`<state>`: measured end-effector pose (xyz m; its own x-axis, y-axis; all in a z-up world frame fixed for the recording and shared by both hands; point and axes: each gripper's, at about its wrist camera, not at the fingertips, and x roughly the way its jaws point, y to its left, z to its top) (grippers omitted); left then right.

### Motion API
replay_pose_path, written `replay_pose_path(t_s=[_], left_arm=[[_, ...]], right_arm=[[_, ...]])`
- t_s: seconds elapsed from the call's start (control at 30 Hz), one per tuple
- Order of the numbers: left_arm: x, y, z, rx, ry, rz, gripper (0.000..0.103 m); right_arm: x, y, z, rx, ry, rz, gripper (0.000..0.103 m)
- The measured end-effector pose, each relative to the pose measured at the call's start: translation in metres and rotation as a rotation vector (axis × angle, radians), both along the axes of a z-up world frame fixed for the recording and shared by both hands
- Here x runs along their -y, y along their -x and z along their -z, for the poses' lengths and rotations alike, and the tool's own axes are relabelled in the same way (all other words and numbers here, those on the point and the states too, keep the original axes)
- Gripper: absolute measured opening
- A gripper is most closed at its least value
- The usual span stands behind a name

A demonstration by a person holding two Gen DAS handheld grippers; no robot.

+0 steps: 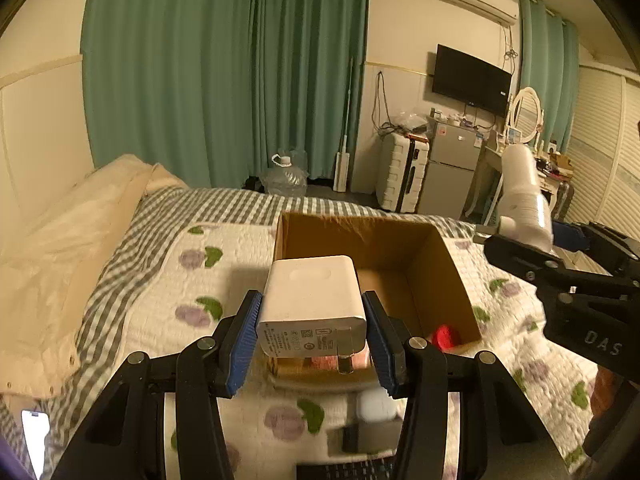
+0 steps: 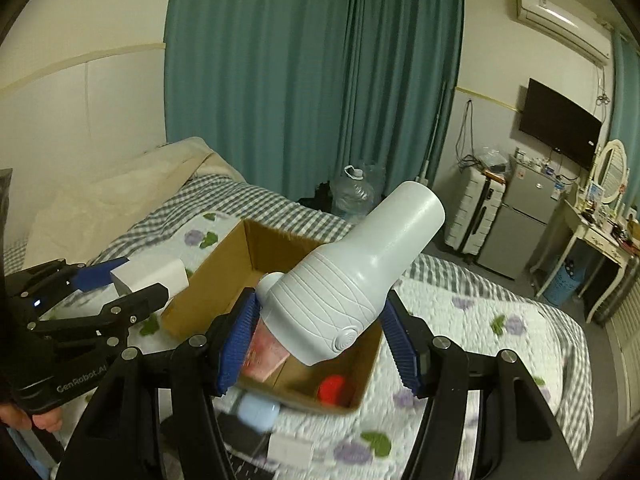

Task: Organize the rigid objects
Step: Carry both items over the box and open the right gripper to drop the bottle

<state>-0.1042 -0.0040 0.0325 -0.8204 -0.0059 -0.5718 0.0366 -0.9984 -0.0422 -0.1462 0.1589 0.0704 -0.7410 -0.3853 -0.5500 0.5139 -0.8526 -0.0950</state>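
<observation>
My left gripper is shut on a white plug charger, held above the near edge of an open cardboard box on the bed. My right gripper is shut on a pale grey hair-dryer-shaped device, tilted up to the right over the same box. The box holds a red round object, which also shows in the right wrist view, and a pink object. The right gripper shows at the right of the left wrist view. The left gripper shows at the left of the right wrist view.
The box sits on a flowered quilt over a checked bed cover. A pale blue-white small case and a dark flat item lie on the quilt near the box. Pillows are at the left. A suitcase, fridge and dressing table stand beyond the bed.
</observation>
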Motion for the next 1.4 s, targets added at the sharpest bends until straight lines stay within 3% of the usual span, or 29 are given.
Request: replay_pose_path(t_s=[0.37, 0.67, 0.73, 0.83, 1.1, 1.27, 1.4], left_arm=[[-0.009, 0.055, 0.025, 0.021, 0.04, 0.016, 0.051], [-0.019, 0.072, 0.047, 0.067, 0.052, 0.031, 0.051], [-0.022, 0.073, 0.05, 0.075, 0.054, 0.031, 0.051], [-0.026, 0.071, 0.048, 0.078, 0.056, 0.032, 0.051], [-0.03, 0.092, 0.052, 0.084, 0.06, 0.044, 0.051], [-0.034, 0.117, 0.072, 0.118, 0.043, 0.035, 0.053], [-0.032, 0.125, 0.078, 0.178, -0.021, 0.046, 0.056]], right_arm=[[0.025, 0.084, 0.06, 0.116, -0.057, -0.031, 0.062], [0.023, 0.108, 0.111, 0.212, -0.053, -0.028, 0.064], [0.02, 0.108, 0.11, 0.209, -0.029, -0.027, 0.067], [0.017, 0.099, 0.098, 0.176, -0.03, -0.005, 0.08], [-0.012, 0.084, 0.063, 0.092, 0.003, 0.067, 0.08], [-0.023, 0.092, 0.065, 0.097, 0.02, 0.09, 0.08], [-0.027, 0.097, 0.068, 0.107, 0.031, 0.103, 0.081]])
